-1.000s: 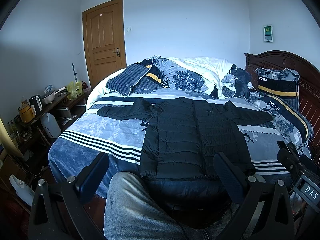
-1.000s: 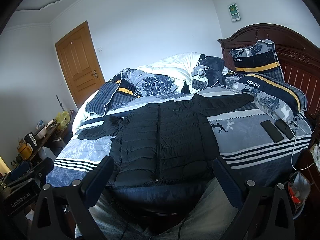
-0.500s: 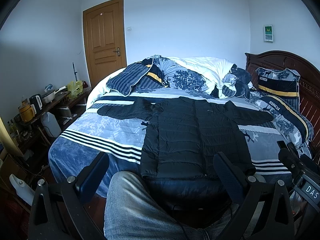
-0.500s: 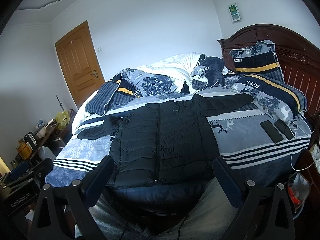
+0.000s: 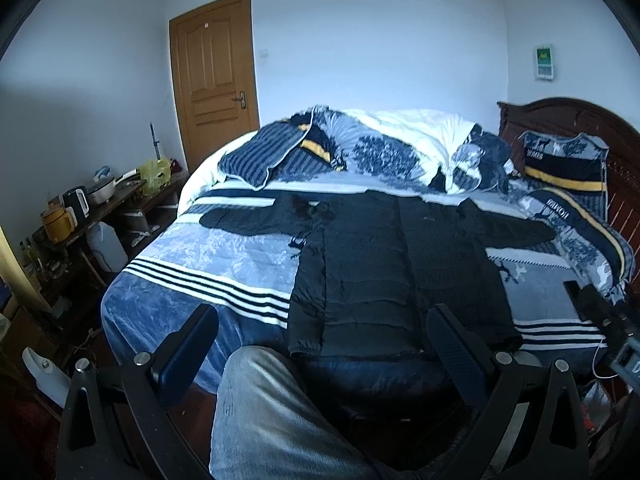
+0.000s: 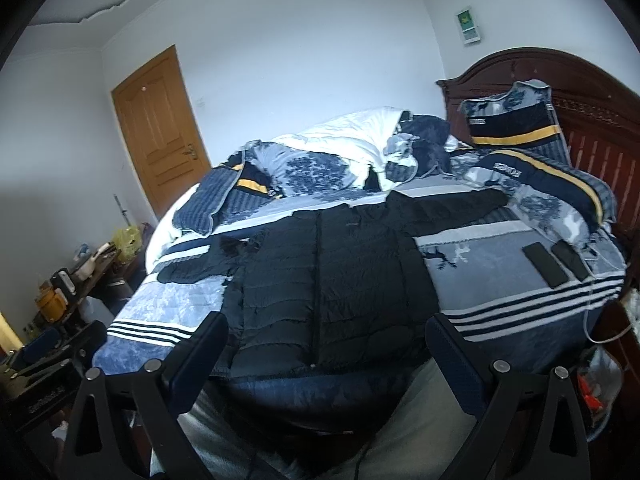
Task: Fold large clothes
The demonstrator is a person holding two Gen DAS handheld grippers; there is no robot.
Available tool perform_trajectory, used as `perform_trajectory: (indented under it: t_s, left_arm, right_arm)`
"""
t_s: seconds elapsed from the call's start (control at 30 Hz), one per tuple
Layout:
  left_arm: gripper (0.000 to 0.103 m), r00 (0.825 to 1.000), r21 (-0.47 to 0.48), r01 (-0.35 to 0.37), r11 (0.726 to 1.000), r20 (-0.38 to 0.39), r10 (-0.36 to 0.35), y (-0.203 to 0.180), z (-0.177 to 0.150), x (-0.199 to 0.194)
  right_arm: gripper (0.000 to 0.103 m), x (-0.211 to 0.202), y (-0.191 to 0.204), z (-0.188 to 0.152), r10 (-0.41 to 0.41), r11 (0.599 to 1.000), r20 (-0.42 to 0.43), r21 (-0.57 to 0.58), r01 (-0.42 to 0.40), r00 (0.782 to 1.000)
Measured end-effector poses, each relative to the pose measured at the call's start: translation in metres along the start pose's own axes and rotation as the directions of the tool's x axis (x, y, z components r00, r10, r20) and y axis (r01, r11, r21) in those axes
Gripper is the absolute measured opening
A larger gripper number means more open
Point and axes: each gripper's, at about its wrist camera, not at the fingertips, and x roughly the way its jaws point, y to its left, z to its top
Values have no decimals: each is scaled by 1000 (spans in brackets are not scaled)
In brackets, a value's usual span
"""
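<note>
your left gripper (image 5: 320, 336) and right gripper (image 6: 326, 346) gape wide, empty, near the flat black quilted puffer jacket (image 6: 332, 276) on the blue striped bed (image 5: 200, 268).

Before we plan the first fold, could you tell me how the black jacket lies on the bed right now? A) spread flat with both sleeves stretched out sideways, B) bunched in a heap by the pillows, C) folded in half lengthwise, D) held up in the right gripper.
A: the black jacket lies flat on the bed, one sleeve out to each side, and both grippers are open and empty.
</note>
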Motion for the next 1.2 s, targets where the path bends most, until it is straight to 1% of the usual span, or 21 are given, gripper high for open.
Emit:
perform_trajectory:
  t_s: [0.07,0.13,0.2,0.27,0.37,0.47,0.6,0.7,0.77,0.83,0.9,0.93,1.0,1.03,1.1,1.17,1.2]
  left_arm:
    - [103,1000,-2,-8,1000,-26,8,-2,1,14]
    - [103,999,-6,-8,1000,-54,8,-3,2,29]
    - [103,998,-19,-10,1000,-67,8,-5,3,40]
    - [103,997,-13,-1,1000,-73,0,-11,8,53]
    - [103,995,-3,5,1000,-96,-5,-19,18,75]
    - [103,994,-6,24,1000,-103,-24,-30,31,100]
    - [103,988,-36,87,996,-127,-91,-51,47,143]
    - [103,982,-51,129,990,-132,-135,-74,58,173]
    - [103,975,-47,173,984,-131,-178,-92,66,193]
    - [103,962,-35,213,976,-167,-216,-117,74,220]
    - [103,954,-34,230,973,-191,-232,-138,80,240]
    - [103,944,-43,256,966,-206,-259,-151,83,254]
    - [103,926,-66,292,954,-230,-299,-171,87,275]
    - [103,917,-74,313,947,-239,-321,-184,89,287]
    - [103,904,-77,337,938,-251,-346,-204,91,305]
    - [103,892,-82,353,932,-270,-362,-223,92,327]
    - [103,886,-85,361,929,-278,-370,-230,92,336]
  right_arm:
    - [100,6,1,3,5,1000,5,-20,-5,1000]
    - [100,19,-1,8,26,999,-13,-20,-26,1000]
    - [100,30,-1,12,34,999,-28,-34,-35,999]
    - [100,46,-4,16,13,999,-42,-32,-15,999]
    - [100,72,-14,29,34,999,-56,-17,-35,998]
    - [100,100,-35,45,73,996,-76,49,-69,994]
    - [100,140,-61,65,74,994,-64,86,-69,995]
    - [100,177,-97,78,103,981,-61,170,-91,993]
    - [100,199,-119,87,112,975,-68,198,-97,991]
    - [100,233,-150,98,100,968,-87,238,-77,991]
    - [100,261,-180,109,110,959,-106,273,-78,988]
    - [100,283,-206,117,120,946,-123,315,-76,985]
    - [100,309,-243,126,150,919,-143,385,-84,978]
    - [99,327,-269,133,159,905,-150,417,-84,976]
    - [99,357,-316,148,108,887,-163,462,-21,981]
    - [98,386,-354,162,117,868,-172,496,-17,978]
    - [97,409,-382,169,112,849,-192,529,7,975]
